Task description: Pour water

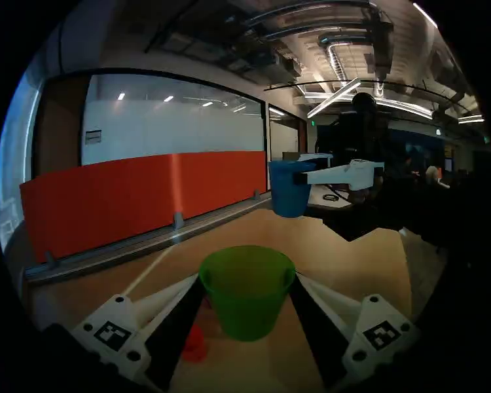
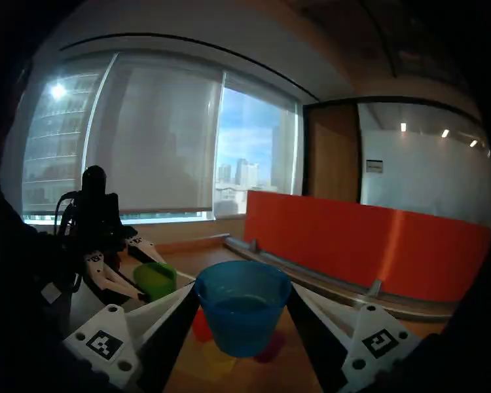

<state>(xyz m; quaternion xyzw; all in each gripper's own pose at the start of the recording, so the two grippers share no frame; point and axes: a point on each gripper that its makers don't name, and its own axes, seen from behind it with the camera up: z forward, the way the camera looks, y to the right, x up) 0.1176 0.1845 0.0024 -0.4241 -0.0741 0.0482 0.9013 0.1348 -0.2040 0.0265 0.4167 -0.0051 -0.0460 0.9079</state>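
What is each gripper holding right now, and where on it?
Left gripper clamps the green cup by its sides; right gripper the blue cup likewise.

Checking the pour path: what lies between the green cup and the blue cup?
Nothing; in the left gripper view the stretch from green cup to blue cup is bare tabletop.

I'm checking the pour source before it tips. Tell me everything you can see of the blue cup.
The blue cup is a tapered, translucent plastic tumbler with a plain round rim and no handle. It stands upright, held off the table between the fingers of the right gripper, which press its sides below the rim. Water fills it partway. In the left gripper view it hangs beyond and above the green cup, not touching it.
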